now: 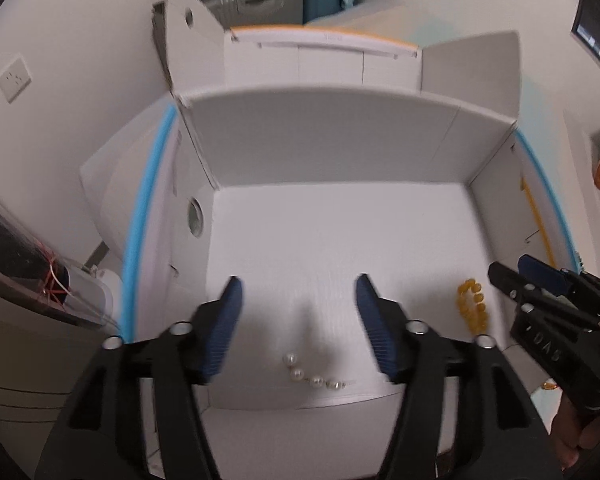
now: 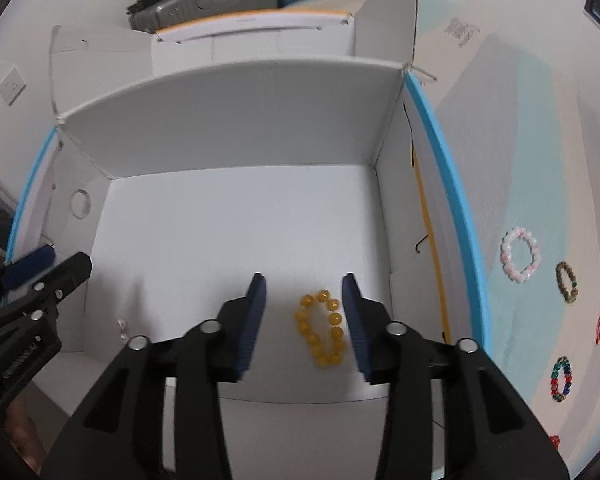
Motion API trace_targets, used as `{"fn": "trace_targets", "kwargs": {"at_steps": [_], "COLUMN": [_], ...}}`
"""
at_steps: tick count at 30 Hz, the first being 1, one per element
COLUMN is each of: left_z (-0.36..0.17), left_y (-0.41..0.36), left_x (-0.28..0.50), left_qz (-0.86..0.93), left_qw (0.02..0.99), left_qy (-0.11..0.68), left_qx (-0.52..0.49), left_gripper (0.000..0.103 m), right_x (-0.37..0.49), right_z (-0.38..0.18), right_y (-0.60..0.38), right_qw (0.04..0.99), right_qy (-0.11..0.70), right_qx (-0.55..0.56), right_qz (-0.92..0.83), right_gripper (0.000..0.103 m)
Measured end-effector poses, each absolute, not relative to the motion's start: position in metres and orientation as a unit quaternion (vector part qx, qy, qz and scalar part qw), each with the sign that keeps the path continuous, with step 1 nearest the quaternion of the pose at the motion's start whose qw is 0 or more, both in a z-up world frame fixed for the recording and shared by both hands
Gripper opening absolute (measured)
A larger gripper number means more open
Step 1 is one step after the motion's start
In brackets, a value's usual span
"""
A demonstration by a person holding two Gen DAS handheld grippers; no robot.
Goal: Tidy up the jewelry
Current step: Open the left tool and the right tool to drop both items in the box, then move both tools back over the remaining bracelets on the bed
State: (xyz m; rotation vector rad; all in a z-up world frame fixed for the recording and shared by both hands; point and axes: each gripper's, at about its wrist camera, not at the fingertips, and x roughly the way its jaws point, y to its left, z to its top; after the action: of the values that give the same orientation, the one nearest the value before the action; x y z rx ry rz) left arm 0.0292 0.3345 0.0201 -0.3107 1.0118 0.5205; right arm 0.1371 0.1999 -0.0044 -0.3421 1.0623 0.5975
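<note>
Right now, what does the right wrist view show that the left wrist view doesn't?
Right wrist only: bracelets outside the box on the pale cloth, a pink-and-white beaded bracelet, an olive beaded one and a multicoloured one.
Left wrist only: the white pearl strand, clearly seen, lying free on the box floor.
Both: the white cardboard box and the amber bead bracelet lying inside it.
</note>
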Motion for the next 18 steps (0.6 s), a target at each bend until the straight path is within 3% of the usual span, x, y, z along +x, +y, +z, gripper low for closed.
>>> {"fn": "trace_targets", "kwargs": {"at_steps": [4,6,14,18], "left_z": [0.043,0.051,0.069,0.073], "left_y": [0.328,0.325,0.307,0.298], "left_x": [0.022,0.019,0.011,0.012], "left_qz": [0.249,0.250,0.260,0.263], "left_qw": [0.843,0.848,0.862,0.866], "left_qy": [0.455,0.447,0.418,0.410], "left_qx": [-0.141,-0.138,-0.121,-0.114], "left_gripper": [0.077,0.084,0.096,0.097], "right_x": [0.129,0.128,0.123,0.118], "right_z": [0.006,0.013,0.039,0.055], "right_y": [0.194,0.191,0.176,0.161], "right_qw": [0.812,0.819,0.840,0.851], "right_qy": [0.483,0.472,0.441,0.426], "right_qx": [-0.158,-0.154,-0.135,-0.121], "right_qz": [0.287,0.287,0.286,0.284], "right_gripper": [0.058,0.061,0.080,0.087]}}
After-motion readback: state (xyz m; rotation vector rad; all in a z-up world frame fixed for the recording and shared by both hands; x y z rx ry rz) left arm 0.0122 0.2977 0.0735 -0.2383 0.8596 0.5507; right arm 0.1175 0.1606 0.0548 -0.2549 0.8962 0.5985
